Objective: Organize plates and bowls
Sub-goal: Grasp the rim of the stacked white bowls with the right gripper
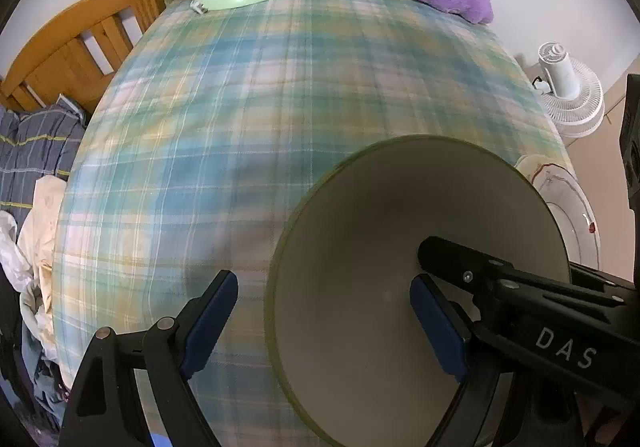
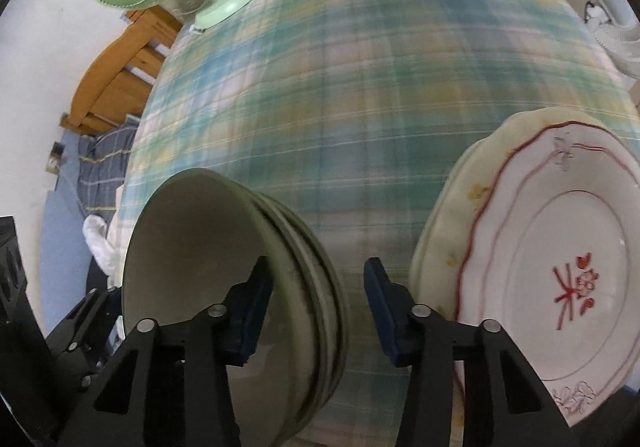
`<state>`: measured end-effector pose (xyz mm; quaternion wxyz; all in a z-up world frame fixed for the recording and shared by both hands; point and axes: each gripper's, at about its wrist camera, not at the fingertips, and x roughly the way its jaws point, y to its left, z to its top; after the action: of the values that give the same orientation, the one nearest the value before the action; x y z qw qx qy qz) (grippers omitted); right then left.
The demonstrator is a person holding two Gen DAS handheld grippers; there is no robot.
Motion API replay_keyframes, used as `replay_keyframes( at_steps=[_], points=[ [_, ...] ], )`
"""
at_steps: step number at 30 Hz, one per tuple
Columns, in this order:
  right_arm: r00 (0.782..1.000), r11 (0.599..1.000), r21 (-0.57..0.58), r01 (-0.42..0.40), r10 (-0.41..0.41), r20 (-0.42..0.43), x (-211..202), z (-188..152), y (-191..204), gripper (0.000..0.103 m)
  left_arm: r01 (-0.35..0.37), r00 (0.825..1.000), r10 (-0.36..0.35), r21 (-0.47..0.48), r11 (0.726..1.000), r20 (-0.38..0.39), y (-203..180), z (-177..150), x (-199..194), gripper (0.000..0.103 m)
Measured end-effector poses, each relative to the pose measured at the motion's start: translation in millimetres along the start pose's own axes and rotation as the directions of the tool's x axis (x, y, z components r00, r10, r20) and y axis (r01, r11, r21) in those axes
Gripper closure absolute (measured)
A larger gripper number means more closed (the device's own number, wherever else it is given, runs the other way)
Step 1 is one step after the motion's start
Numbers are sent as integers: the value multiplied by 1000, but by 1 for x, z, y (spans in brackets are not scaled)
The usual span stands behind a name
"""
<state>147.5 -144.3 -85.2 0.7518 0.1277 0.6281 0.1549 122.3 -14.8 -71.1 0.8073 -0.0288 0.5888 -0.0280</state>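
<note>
Three nested bowls, right view only

Left hand-held gripper — matte black angular frame, dark blue pads on finger insides, round silver pivot pins. Right hand-held gripper — same black frame, blue pads, silver pins; white "DAS" lettering on black body, small screws alongside.

Bowls left of plates on table.
</note>
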Motion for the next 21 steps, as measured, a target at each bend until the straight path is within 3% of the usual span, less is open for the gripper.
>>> replay_keyframes(
  at_steps=[9, 19, 21],
  points=[
    [1000, 1000, -5, 11, -11, -2, 3, -2, 8, 57, 84, 996, -84, -2, 996, -15, 7, 1, 7, 15],
    [994, 994, 4, 110, -110, 13, 2, -1, 17, 58, 199, 980, -199, -3, 980, -10, 16, -1, 13, 16],
    [992, 992, 8, 123, -123, 19, 2, -1, 18, 58, 227, 974, -227, -3, 974, -5, 18, -1, 13, 23]
  ],
)
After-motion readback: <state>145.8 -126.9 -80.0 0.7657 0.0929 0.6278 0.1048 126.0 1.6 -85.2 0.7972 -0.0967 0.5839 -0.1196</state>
